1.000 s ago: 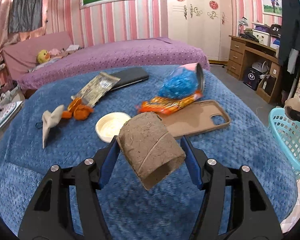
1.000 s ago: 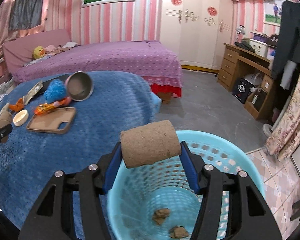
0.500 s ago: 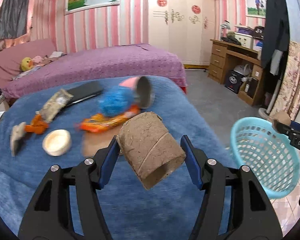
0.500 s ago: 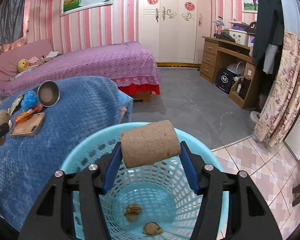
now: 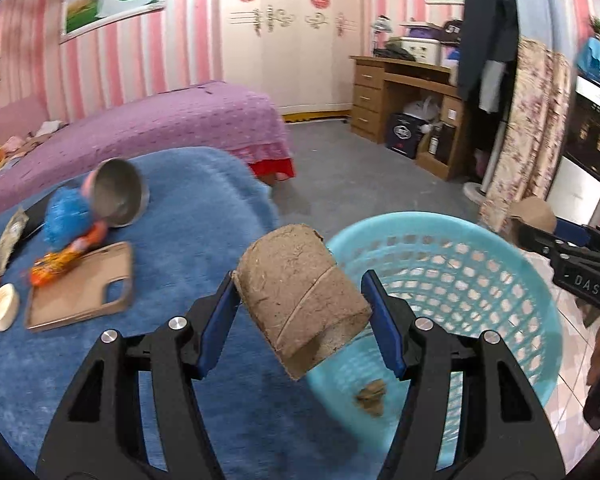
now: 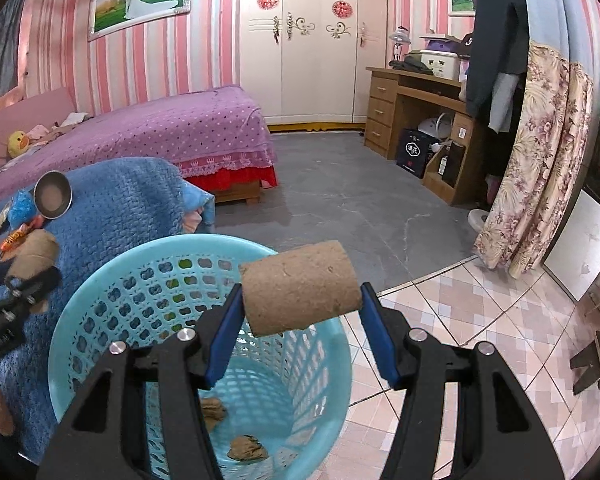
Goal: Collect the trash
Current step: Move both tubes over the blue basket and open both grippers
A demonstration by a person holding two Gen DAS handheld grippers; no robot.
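My left gripper (image 5: 300,312) is shut on a brown cardboard roll (image 5: 300,300) and holds it at the near rim of the light blue basket (image 5: 500,248). My right gripper (image 6: 300,312) is shut on a second cardboard roll (image 6: 300,284), held above the far right rim of the basket (image 6: 100,300). Crumpled brown scraps (image 6: 244,448) lie on the basket's bottom. The right gripper also shows in the left wrist view (image 5: 548,240), and the left gripper in the right wrist view (image 6: 16,280).
On the blue blanket (image 5: 180,208) lie a tan phone case (image 5: 80,288), an orange wrapper (image 5: 56,264), a blue bag (image 5: 64,216), a metal bowl (image 5: 116,192) and a white lid (image 5: 4,308). A purple bed (image 6: 160,128), a wooden desk (image 6: 412,100) and tiled floor (image 6: 460,300) surround them.
My left gripper has carried its roll right from above the blanket to the basket's rim. My right gripper has moved its roll across the basket toward its far right side.
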